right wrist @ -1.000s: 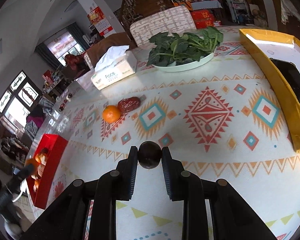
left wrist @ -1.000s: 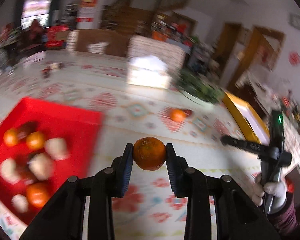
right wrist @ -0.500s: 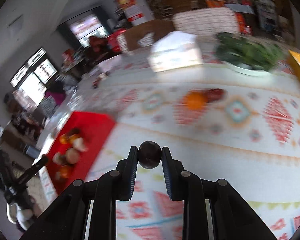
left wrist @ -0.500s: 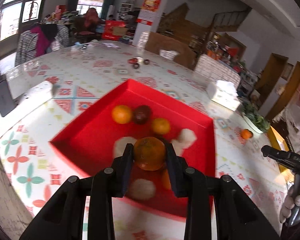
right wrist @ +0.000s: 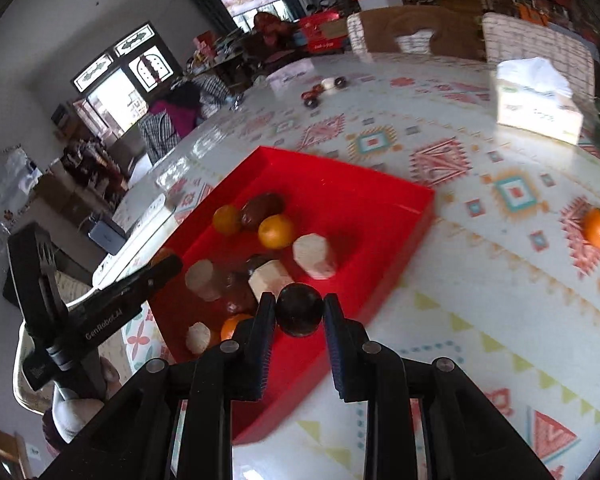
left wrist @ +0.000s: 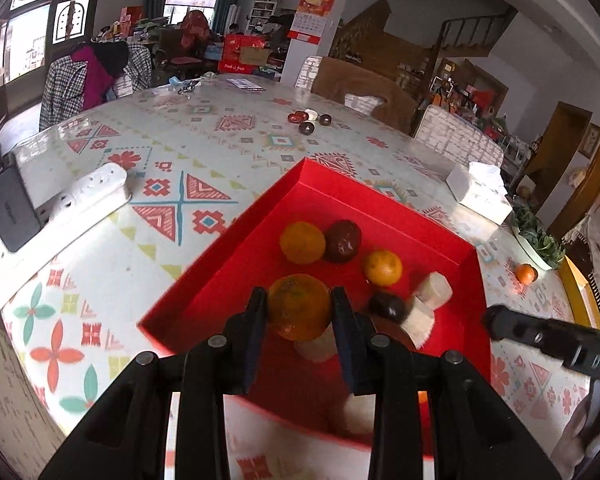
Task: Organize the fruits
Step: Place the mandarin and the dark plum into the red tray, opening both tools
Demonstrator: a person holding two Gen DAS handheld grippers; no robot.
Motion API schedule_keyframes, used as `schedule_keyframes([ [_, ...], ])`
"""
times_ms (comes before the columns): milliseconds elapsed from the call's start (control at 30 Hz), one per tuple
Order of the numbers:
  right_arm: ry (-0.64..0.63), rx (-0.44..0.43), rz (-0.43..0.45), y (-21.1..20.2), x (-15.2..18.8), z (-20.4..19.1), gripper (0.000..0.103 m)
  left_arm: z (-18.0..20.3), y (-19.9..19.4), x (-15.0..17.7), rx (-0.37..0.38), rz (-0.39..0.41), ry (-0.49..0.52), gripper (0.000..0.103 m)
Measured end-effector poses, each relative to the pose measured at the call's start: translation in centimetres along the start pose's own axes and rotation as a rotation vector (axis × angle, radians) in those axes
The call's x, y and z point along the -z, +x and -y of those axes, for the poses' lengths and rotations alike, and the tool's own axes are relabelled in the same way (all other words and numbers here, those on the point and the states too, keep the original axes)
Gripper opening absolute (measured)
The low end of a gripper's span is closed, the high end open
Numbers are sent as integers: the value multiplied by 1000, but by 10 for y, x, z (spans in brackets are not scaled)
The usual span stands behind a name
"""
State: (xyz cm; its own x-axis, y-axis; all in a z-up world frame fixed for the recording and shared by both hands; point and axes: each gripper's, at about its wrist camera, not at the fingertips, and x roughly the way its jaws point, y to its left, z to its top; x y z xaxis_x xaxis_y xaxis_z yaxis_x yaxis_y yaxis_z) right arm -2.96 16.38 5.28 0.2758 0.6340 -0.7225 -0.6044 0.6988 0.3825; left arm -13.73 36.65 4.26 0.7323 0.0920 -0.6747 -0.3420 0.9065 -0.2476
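The left gripper [left wrist: 299, 312] is closed on an orange [left wrist: 299, 306], which hangs over the near half of the red tray [left wrist: 236, 248]. The orange is nearly round, a little flattened, and its wider axis runs across, from one finger to the other. The right gripper [right wrist: 299, 314] is clamped on a dark round fruit [right wrist: 299, 314] (so round that no long axis can be told), held above the tray's near right edge. The tray lies on the patterned surface [left wrist: 172, 184] with one corner pointing away in the left wrist view. In it lie oranges, dark fruits and pale chunks. Another orange [right wrist: 597, 227] lies on the surface, well apart from the tray
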Motion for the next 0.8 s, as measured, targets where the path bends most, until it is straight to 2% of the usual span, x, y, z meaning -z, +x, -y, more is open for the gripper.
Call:
schedule_keyframes([
  [233, -46, 58, -31, 23, 1, -11, 27, -5, 25, -19, -10, -32, 2, 31],
  [400, -100, 100, -39, 35, 1, -20, 28, -5, 29, -21, 18, -41, -19, 33],
  [433, -107, 100, -41, 37, 1, -22, 37, -5, 28, -21, 23, -34, -19, 37],
  [467, -115, 104, -36, 38, 2, -24, 43, -4, 25, -21, 24, -28, -20, 45],
  [500, -119, 107, -30, 37, 2, -26, 57, -4, 25, -22, 26, -23, -22, 50],
  [533, -126, 110, -20, 36, 2, -27, 66, -4, 21, -22, 32, -13, -28, 57],
  [800, -117, 129, 56, 5, 4, -25, 67, 7, -14, -23, 59, 64, -48, 82],
])
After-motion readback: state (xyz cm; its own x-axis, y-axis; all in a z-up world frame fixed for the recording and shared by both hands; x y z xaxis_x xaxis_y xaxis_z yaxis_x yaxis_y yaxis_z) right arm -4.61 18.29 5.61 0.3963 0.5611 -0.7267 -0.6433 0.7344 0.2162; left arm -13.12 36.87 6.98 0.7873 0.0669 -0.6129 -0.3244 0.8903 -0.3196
